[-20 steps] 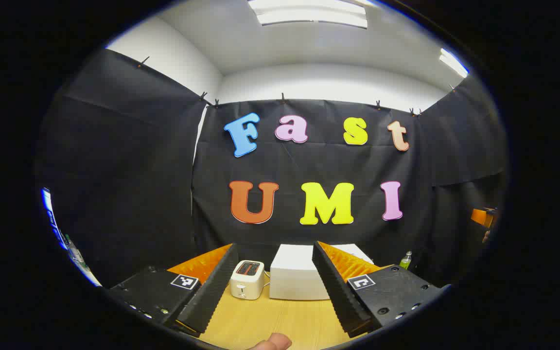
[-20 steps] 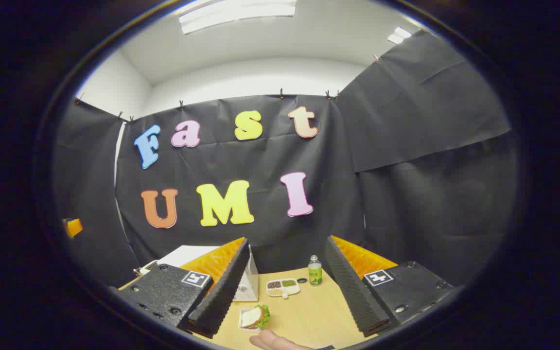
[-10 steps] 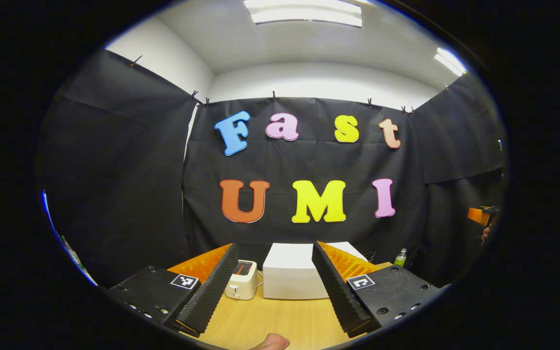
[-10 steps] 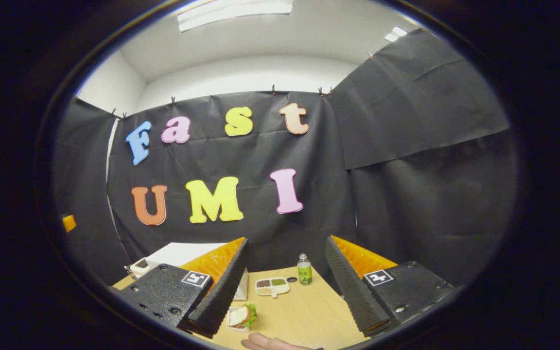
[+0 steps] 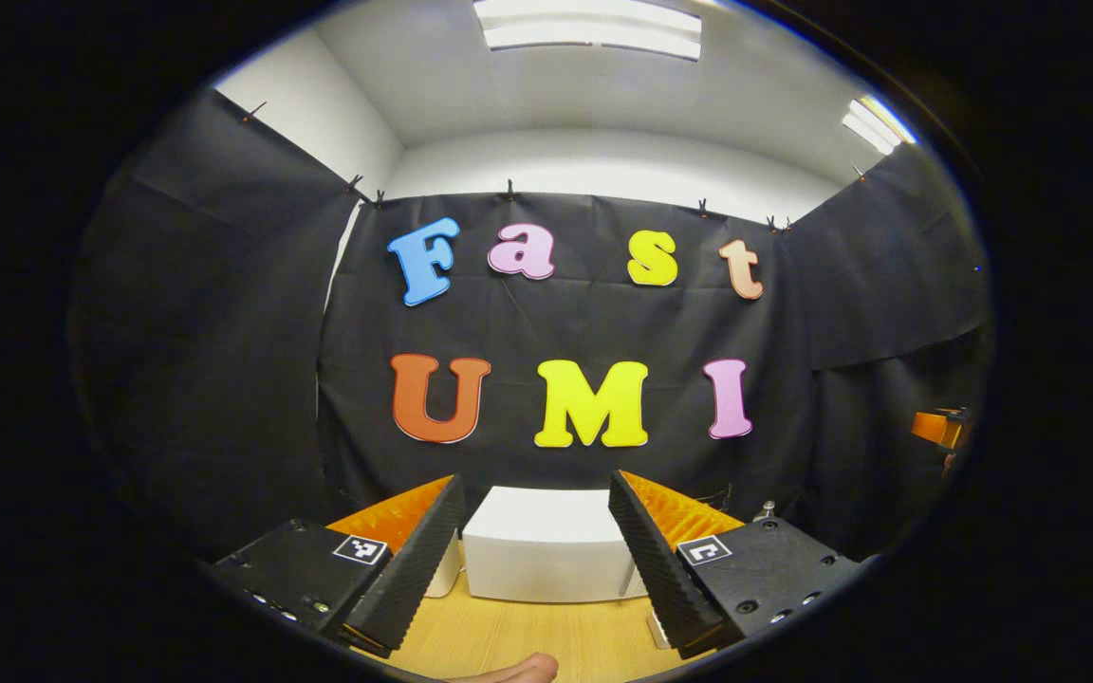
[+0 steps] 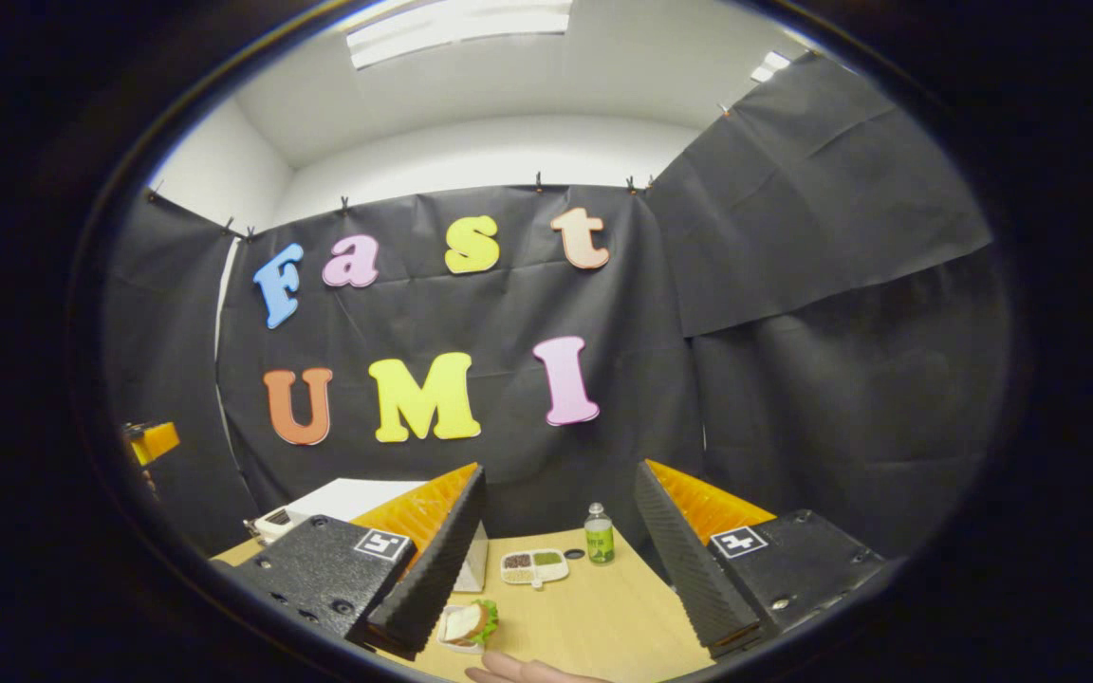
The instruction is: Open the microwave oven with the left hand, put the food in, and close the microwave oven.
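Microwave oven (image 5: 546, 545), white and closed, sits at the table's (image 5: 527, 636) far edge, framed between the left gripper's (image 5: 532, 560) spread, empty fingers. Right gripper (image 6: 556, 560) is also spread and empty above the sandwich (image 6: 469, 623) on its small dish near the front edge.

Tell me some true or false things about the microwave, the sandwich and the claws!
1. The left claw is open. True.
2. The microwave has its door wide open. False: in the left gripper view it looks like a closed white box.
3. The right claw is squeezing the sandwich. False: that claw is open and the sandwich sits in its small dish on the table.
4. A green bottle stands upright on the table. True.
5. A divided snack tray lies near the bottle. True.
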`<state>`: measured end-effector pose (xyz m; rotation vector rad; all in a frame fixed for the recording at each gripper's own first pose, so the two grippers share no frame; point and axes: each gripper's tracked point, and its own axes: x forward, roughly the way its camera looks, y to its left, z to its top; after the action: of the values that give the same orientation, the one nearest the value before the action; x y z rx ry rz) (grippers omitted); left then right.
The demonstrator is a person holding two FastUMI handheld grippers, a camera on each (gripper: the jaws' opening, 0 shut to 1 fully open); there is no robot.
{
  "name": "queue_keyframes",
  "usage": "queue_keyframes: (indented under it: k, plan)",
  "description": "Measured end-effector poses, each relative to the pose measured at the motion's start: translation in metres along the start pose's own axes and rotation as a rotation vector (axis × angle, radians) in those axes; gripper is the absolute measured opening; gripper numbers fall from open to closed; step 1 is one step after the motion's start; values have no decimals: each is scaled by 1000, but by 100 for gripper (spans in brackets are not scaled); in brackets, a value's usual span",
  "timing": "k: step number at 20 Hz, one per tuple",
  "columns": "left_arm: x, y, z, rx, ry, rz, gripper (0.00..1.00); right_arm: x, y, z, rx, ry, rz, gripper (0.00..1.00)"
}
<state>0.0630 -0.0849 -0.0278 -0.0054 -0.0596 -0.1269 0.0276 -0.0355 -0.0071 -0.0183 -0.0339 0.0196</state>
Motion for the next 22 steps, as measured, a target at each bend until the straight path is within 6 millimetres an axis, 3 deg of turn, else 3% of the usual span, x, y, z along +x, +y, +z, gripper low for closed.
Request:
queue_keyframes:
  k: [1,2,4,11,12,13,14,15,17,21,22]
  plan:
    - [9,-8,-8,13,3,-13,95,2,-2,-2,2,0,2,100]
    - [19,-16,-18,24,4,-18,95,4,-1,-3,3,0,8,90]
    - [44,-30,-42,23,23,-18,95,3,-2,-5,1,2,23,90]
    - [123,-94,-162,-4,187,-80,95,-4,-18,-11,-2,-28,49,90]
    - [133,-101,-176,-12,197,-85,95,-5,-21,-12,-9,-31,45,100]
    - [142,-108,-189,-24,208,-89,95,-6,-26,-16,-21,-33,41,100]
    - [150,-114,-203,-35,219,-90,84,-7,-28,-18,-31,-34,42,100]
    - [157,-118,-216,-42,231,-90,95,-8,-30,-22,-37,-32,50,100]
    - [172,-125,-243,-41,256,-81,95,-8,-29,-27,-29,-25,78,100]
    - [191,-148,-291,-42,309,-109,88,5,-44,-33,-44,-24,58,100]
    - [194,-154,-305,-52,328,-119,73,7,-49,-36,-47,-20,47,100]
